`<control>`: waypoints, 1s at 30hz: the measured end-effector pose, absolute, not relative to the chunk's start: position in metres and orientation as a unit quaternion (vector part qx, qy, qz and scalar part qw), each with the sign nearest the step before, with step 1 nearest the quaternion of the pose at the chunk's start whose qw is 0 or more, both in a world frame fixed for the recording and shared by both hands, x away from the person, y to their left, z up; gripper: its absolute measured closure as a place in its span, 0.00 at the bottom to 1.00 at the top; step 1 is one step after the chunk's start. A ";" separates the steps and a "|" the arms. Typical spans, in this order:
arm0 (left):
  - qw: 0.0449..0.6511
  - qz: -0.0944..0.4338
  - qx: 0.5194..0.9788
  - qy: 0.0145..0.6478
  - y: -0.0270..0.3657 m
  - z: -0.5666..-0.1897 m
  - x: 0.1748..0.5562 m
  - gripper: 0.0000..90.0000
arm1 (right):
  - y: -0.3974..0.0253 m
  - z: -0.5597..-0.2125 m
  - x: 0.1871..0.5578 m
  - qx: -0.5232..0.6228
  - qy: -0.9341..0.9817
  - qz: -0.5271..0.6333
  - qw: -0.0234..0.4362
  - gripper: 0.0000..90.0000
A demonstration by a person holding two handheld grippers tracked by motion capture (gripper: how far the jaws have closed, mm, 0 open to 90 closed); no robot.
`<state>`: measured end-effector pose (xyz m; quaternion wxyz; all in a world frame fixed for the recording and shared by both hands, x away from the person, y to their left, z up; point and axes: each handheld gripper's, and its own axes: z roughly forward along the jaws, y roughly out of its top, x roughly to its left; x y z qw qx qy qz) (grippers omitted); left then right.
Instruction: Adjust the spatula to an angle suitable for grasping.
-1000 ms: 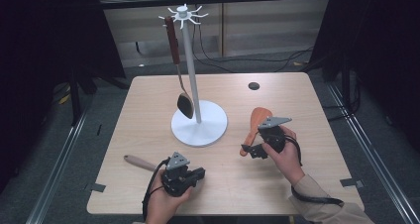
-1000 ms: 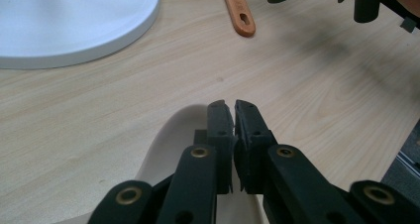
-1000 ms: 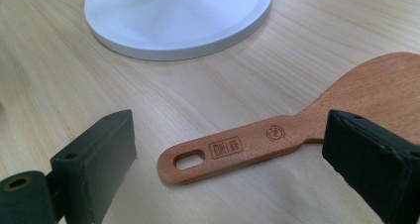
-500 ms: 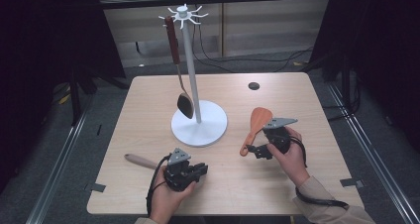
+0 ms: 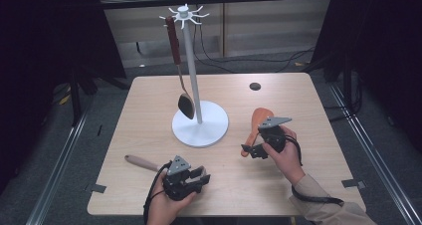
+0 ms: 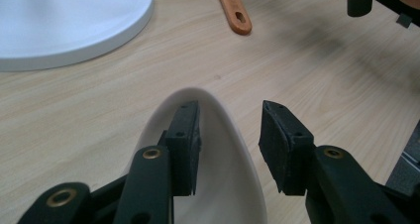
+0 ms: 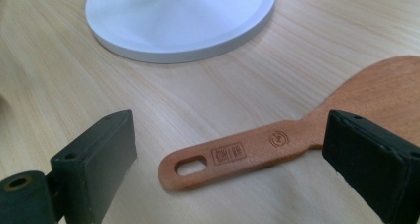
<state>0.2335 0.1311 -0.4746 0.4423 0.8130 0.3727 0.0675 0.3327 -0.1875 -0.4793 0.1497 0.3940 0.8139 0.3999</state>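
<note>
A white stand [image 5: 200,124] with a hooked top stands mid-table, and a dark spoon [image 5: 186,104] with a red-brown handle hangs from it. To its right a wooden spatula [image 5: 259,119] lies flat. My right gripper [image 5: 253,151] is open, its jaws wide on either side of the spatula's handle [image 7: 233,157] without touching it. At the near left lies a utensil with a wooden handle [image 5: 142,162] and a white head [image 6: 218,152]. Low over that head my left gripper [image 5: 201,176] stands open, one pad above the head and the other beside it.
A small black disc [image 5: 255,86] sits at the far right of the table [image 5: 308,185]. The stand's base [image 6: 69,21] lies ahead of the left gripper, with the end of the spatula's handle [image 6: 234,11] beyond it. Dark floor and metal rails surround the table.
The right gripper has drawn back a little from the spatula's blade toward the end of its handle. The left gripper has edged slightly to the right.
</note>
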 end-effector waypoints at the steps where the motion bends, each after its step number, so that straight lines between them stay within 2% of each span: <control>1: 0.443 0.068 0.814 0.370 0.132 -0.475 0.232 0.66 | -0.184 -0.480 0.334 0.391 0.815 0.401 0.149 0.06; 3: 0.439 0.074 0.817 0.367 0.133 -0.475 0.231 0.67 | -0.183 -0.480 0.335 0.389 0.816 0.401 0.147 0.06; 5: 0.437 0.079 0.820 0.361 0.134 -0.475 0.229 0.74 | -0.180 -0.480 0.337 0.387 0.817 0.401 0.145 0.06; 6: 0.435 0.079 0.822 0.360 0.133 -0.476 0.228 0.74 | -0.178 -0.480 0.337 0.385 0.818 0.401 0.146 0.06; 8: 0.432 0.074 0.823 0.362 0.131 -0.475 0.225 0.84 | -0.176 -0.480 0.339 0.384 0.818 0.403 0.145 0.06; 12: 0.427 0.069 0.821 0.374 0.130 -0.474 0.226 0.87 | -0.176 -0.479 0.339 0.383 0.818 0.404 0.145 0.06; 22: 0.442 0.067 0.811 0.376 0.114 -0.468 0.233 0.88 | -0.192 -0.476 0.332 0.396 0.810 0.405 0.154 0.06; 30: 0.450 0.049 0.816 0.359 0.079 -0.467 0.243 0.85 | -0.226 -0.474 0.315 0.432 0.789 0.403 0.168 0.06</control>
